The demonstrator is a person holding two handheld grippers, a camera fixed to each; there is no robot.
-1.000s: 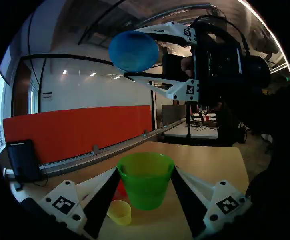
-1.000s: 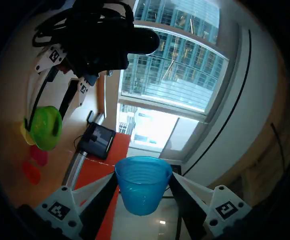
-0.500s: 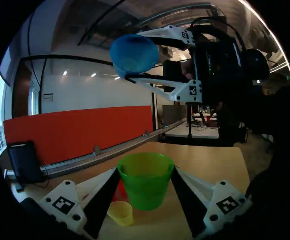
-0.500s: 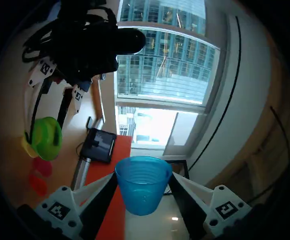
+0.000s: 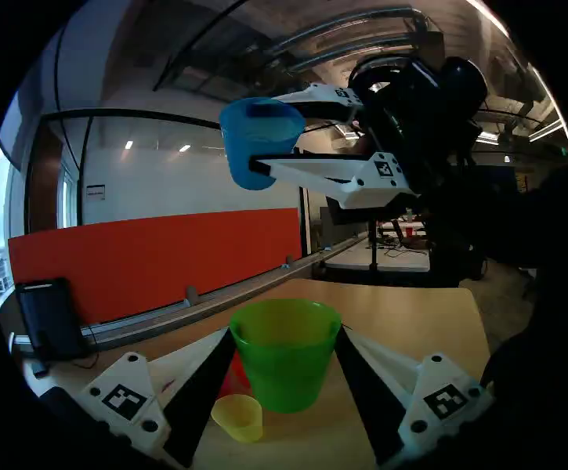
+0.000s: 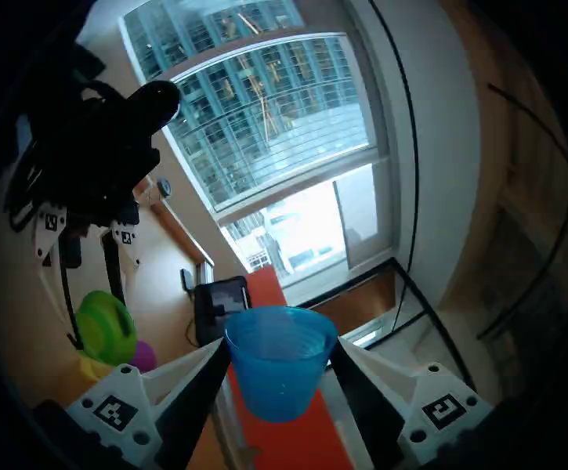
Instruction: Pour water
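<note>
The blue cup (image 6: 280, 374) is pinched between the two fingers of my right gripper (image 6: 280, 352), with both black pads pressed against its sides just under the rim. It is translucent blue plastic, tapering to a narrower base, with faint rings around the inner wall. I cannot tell whether any water lies in it. In the left gripper view it hangs high in the air, mouth upward and tipped only a little, above and beyond the green cup (image 5: 285, 364). That one is bright green plastic of the same tapered shape. It is upright, clamped on both sides by the fingers of my left gripper (image 5: 285, 345), low at the table (image 5: 417, 313). I cannot tell whether its base touches the top.

The table is pale wood with a rounded far corner. A small yellow cup (image 5: 239, 417) stands on it just below and left of the green cup, and something red (image 5: 233, 376) shows behind the green cup's left side. Along the table's far edge runs an orange partition (image 5: 158, 258) with a grey rail at its foot. A dark tablet-like device (image 5: 45, 317) leans against the partition. Above the partition is a glass wall, and exposed pipes cross the ceiling. The right gripper view takes in a tall gridded window (image 6: 260, 133) with a building outside.
</note>
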